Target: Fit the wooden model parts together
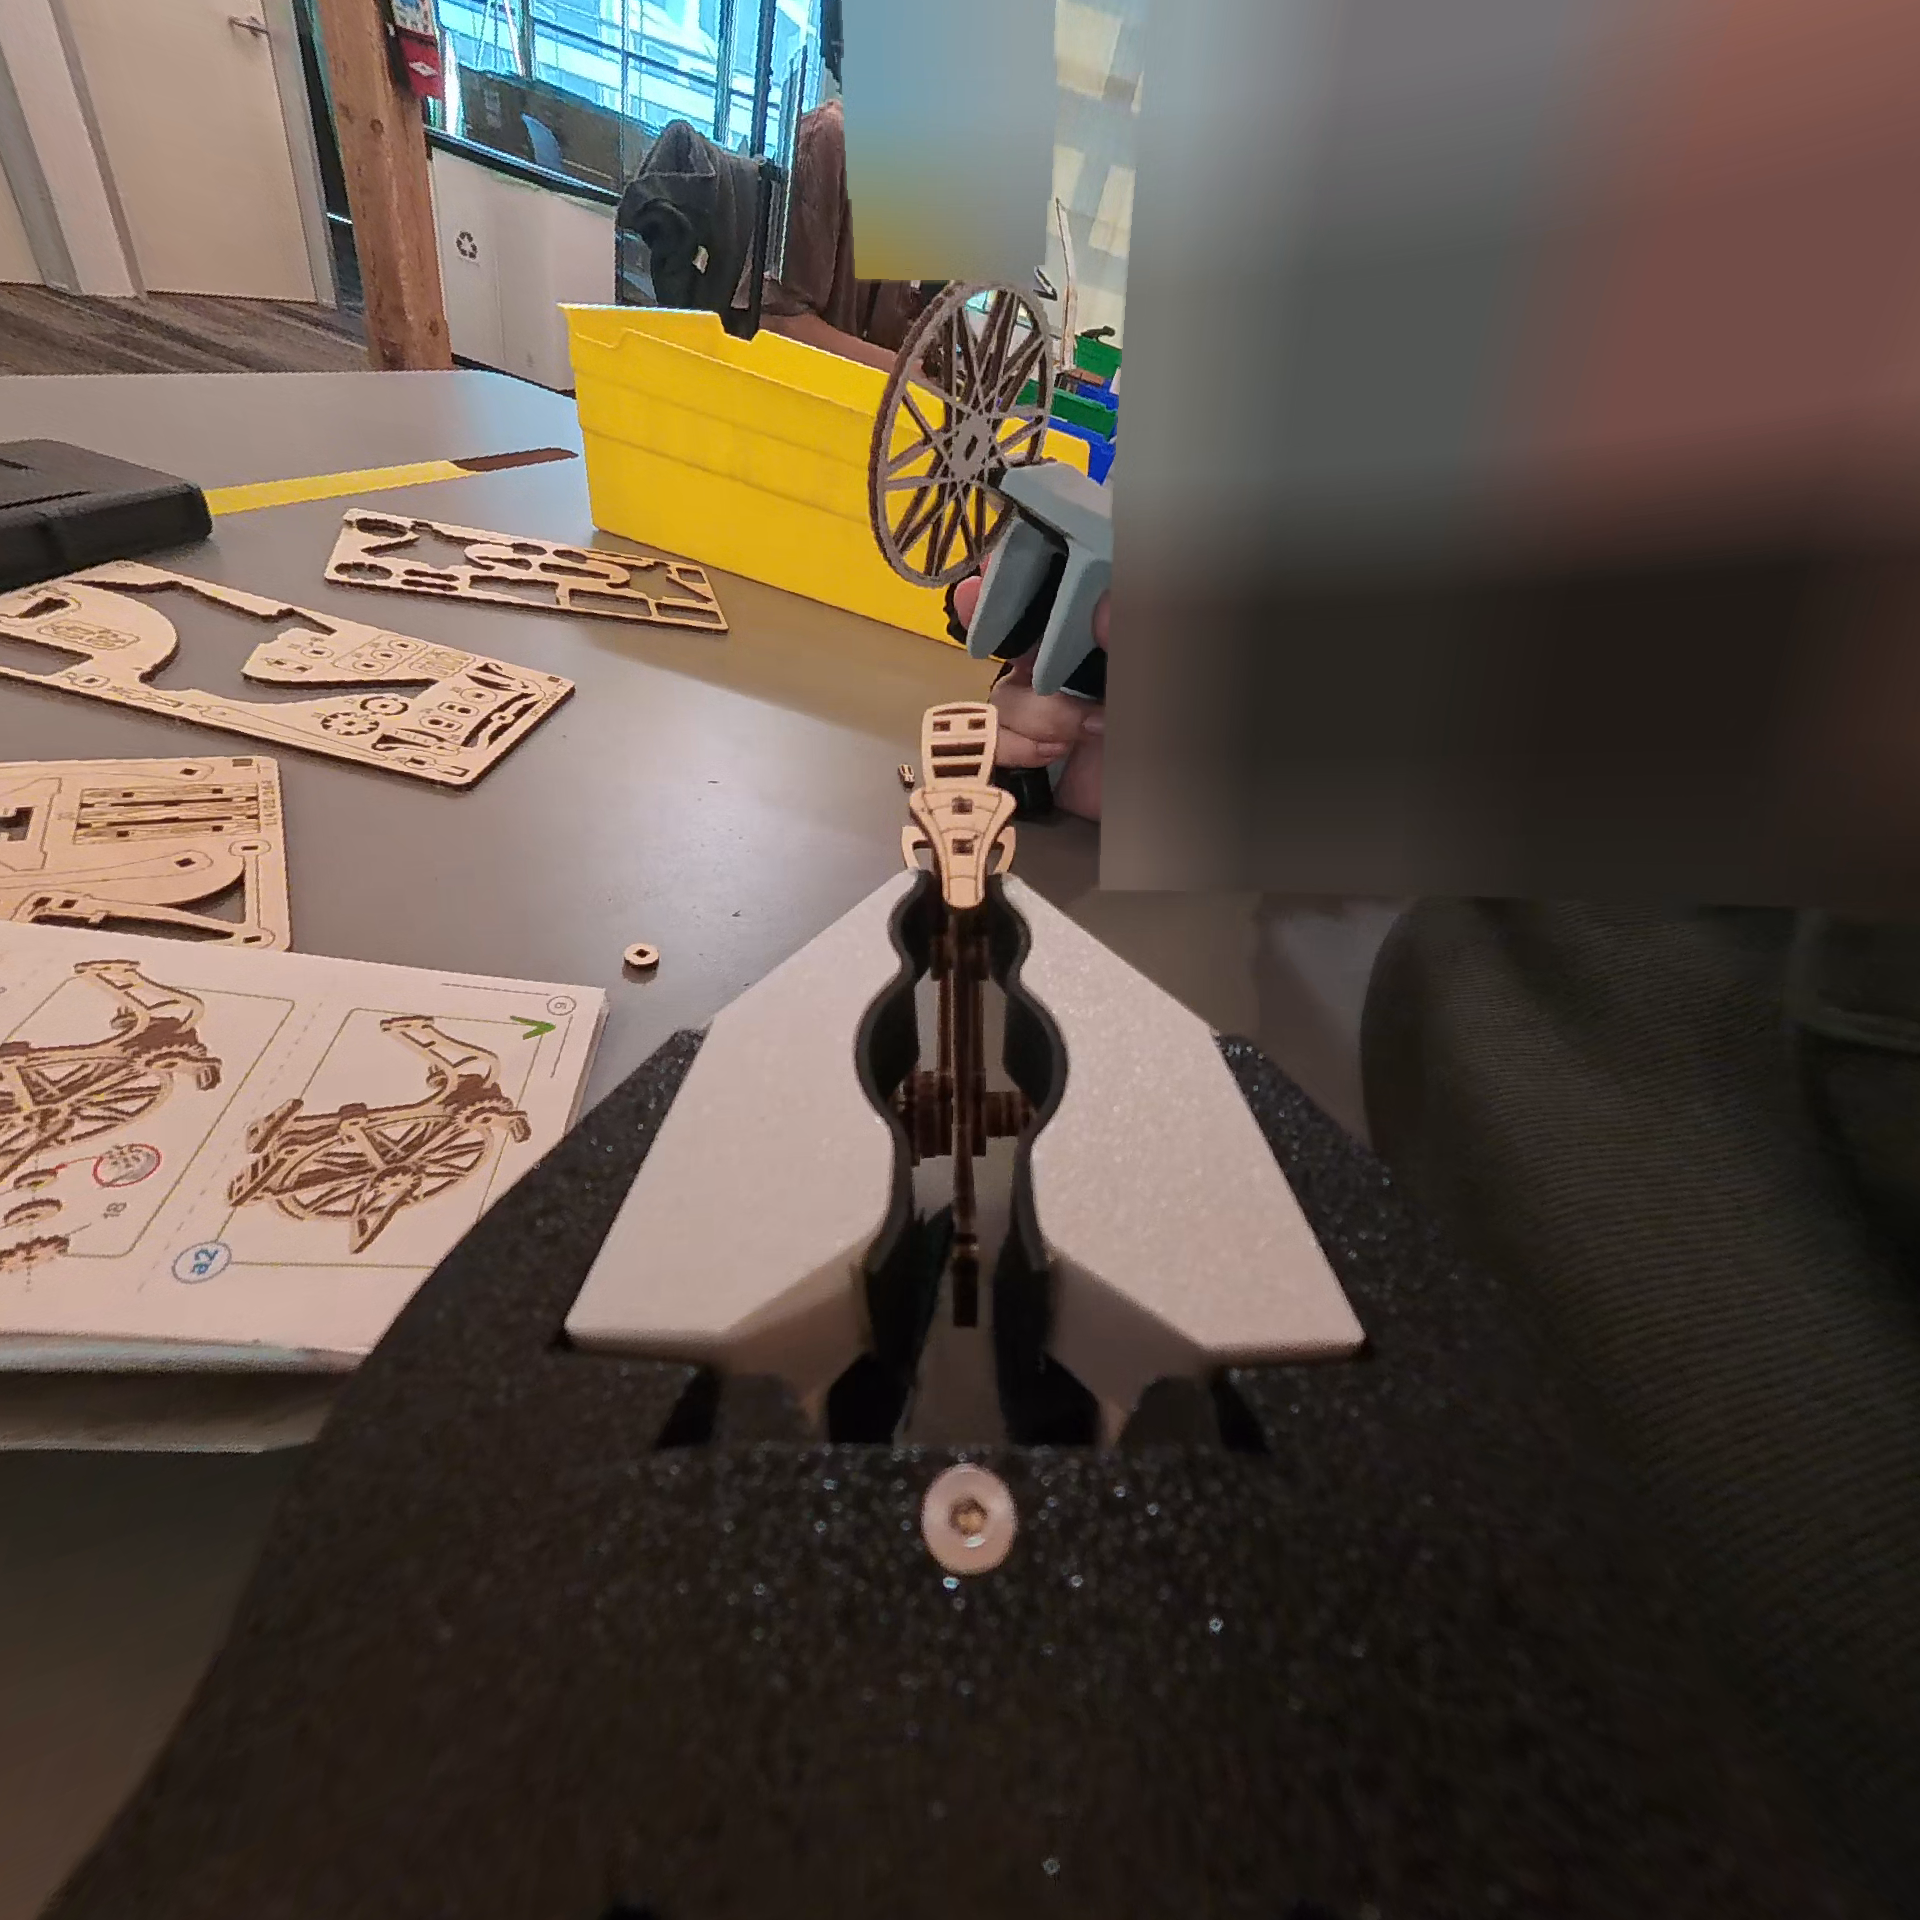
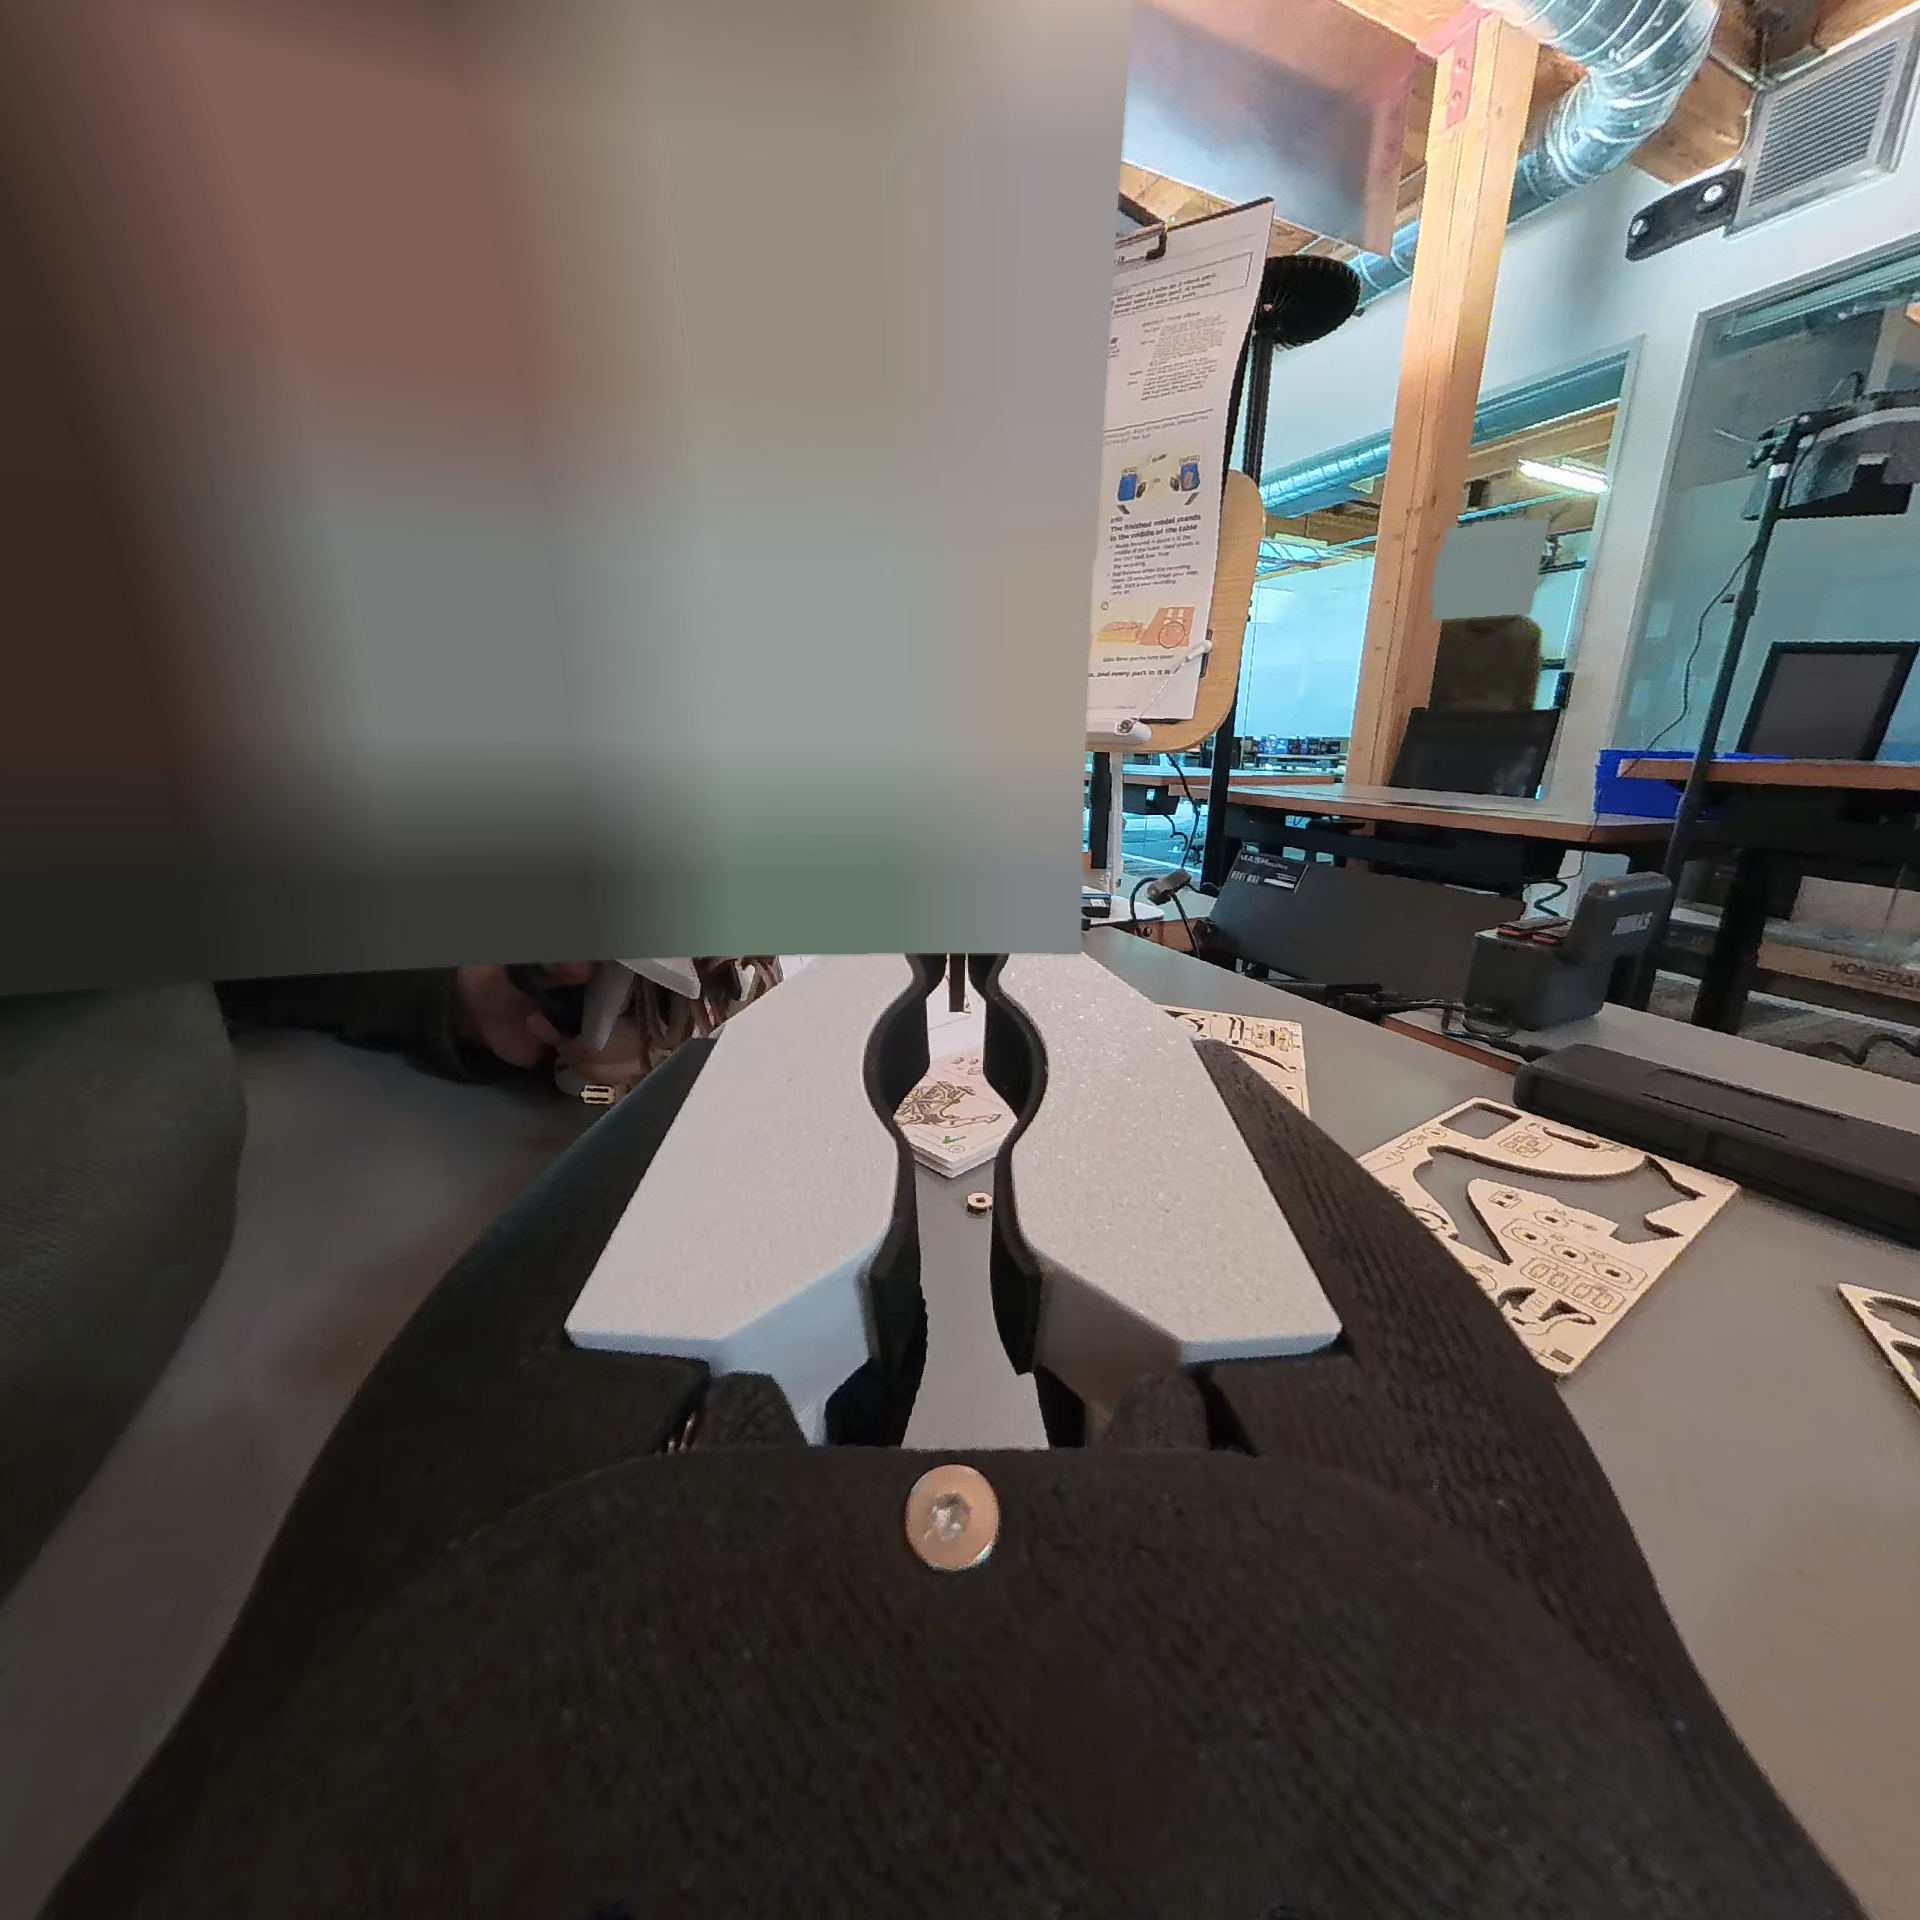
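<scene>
Left wrist view: my left gripper (image 1: 961,894) clamps a wooden frame piece (image 1: 958,821) upright between its fingers. Beyond that piece, my right gripper (image 1: 1023,566) holds a spoked wooden wheel (image 1: 961,431) before the yellow bin (image 1: 727,457). Punched wooden sheets (image 1: 312,675) lie left of the frame piece.

Right wrist view: my right fingers (image 2: 790,1143) stand narrow, pinching a thin dark edge (image 2: 958,987) at their tips; the blur hides the rest.
</scene>
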Tool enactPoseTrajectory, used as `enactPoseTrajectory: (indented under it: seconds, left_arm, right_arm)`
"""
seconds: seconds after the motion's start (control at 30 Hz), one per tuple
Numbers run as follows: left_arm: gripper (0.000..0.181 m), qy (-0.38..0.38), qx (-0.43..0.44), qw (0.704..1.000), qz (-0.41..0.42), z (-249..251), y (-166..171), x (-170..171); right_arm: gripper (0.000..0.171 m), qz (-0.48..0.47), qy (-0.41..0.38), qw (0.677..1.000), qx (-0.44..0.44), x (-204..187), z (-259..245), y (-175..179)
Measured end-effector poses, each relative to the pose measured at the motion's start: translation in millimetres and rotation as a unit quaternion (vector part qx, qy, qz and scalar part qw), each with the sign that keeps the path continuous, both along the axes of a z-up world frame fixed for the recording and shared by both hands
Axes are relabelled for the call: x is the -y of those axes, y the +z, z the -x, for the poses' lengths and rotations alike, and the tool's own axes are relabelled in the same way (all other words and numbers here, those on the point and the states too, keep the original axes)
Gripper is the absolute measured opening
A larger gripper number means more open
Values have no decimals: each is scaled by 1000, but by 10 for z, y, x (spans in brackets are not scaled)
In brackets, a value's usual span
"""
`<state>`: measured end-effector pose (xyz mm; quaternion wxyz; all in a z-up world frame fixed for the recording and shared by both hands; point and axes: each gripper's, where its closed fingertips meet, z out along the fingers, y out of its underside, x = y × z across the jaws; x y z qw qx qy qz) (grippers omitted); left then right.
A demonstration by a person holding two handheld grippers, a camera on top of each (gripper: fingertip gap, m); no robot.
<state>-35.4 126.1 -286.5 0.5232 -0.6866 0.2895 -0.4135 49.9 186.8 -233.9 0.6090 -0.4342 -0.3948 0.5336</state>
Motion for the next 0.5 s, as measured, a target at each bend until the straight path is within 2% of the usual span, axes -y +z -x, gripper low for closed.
enactPoseTrajectory:
  seconds: [0.5]
  left_arm:
    - [7,7,-11,1000,-24,25,18,15]
  right_arm:
    - [0,-20,3,1000,13,56,46,-18]
